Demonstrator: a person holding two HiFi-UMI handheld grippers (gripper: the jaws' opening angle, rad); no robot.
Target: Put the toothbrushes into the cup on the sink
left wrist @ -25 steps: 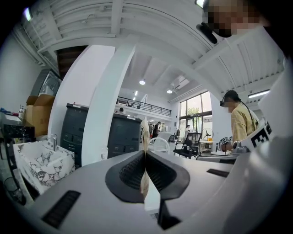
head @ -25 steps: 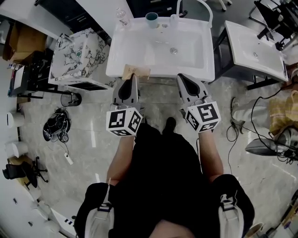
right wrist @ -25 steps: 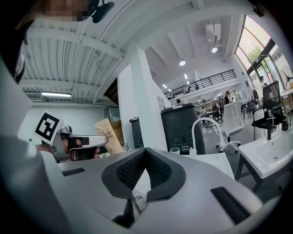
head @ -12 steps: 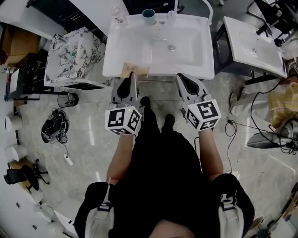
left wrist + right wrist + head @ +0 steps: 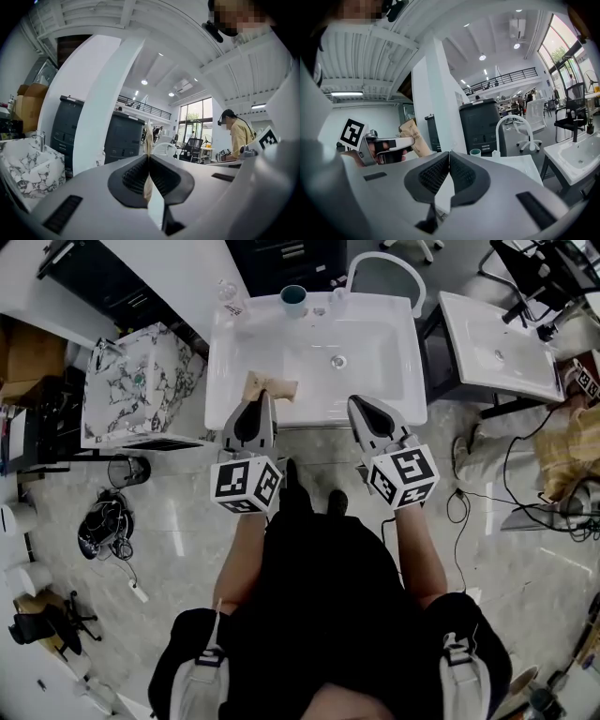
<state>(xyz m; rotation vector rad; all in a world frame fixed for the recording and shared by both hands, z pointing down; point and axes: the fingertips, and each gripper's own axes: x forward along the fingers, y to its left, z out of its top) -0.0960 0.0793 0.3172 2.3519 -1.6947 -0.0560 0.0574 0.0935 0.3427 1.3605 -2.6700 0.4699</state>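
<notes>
Between jaws of left gripper (image 5: 149, 157), tan toothbrush packet (image 5: 148, 137)

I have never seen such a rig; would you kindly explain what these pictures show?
There is no robot here: a person stands at a white sink with a two-jaw gripper in each hand. The top-down picture comes from a camera on the person's head. The other two come from cameras riding on each gripper, looking along its jaws. The left gripper is clamped on a tan paper packet, held over the sink's front rim. The right gripper is shut and empty. A teal cup stands on the sink's back rim.
</notes>
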